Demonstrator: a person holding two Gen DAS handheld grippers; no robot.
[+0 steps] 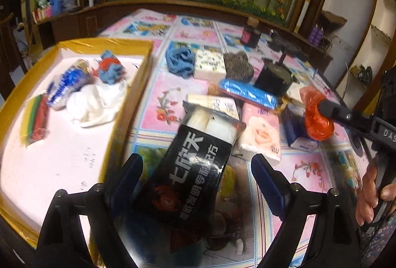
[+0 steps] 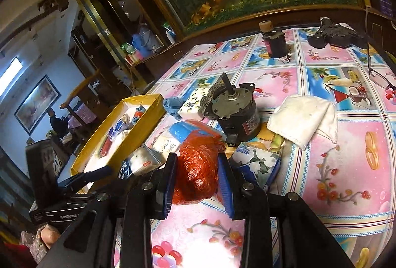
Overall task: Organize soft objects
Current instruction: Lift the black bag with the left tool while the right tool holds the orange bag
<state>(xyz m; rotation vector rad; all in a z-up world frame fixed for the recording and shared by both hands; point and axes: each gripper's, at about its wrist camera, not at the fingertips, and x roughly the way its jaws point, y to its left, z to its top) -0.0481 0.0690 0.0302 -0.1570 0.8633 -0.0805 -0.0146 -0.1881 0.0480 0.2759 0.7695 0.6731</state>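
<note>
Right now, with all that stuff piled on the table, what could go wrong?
The right tool squeezes a crinkly orange bundle; it may slip out on the way to the yellow box.

The open left tool straddles a black packet lying partly under a pink tissue pack; lifting it could drag that pack along.

Your tray [image 1: 104, 44] sits left of the pile, with a rag [image 1: 95, 104] and packets inside. The pouch [image 1: 198, 164] lies just right of its wall, tissues [image 1: 262, 134] beside it. The motor [image 2: 235, 114] stands behind the mesh ball [image 2: 198, 169]; the cloth [image 2: 305, 117] lies right of the motor.
</note>
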